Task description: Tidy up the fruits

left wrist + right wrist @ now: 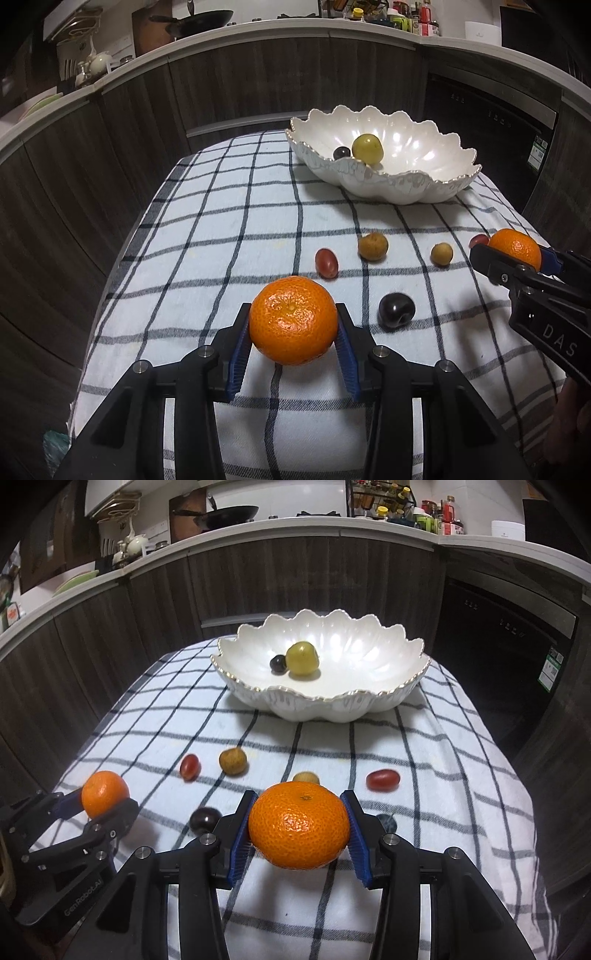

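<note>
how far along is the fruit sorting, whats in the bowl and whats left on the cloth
Done: the white bowl holds a green fruit and a dark grape.
In hand: the left gripper is clamped on one mandarin, the right gripper on the other mandarin.
Left on the checked cloth: two red grapes, two brownish fruits and a dark plum. Roughly a quarter in.
</note>
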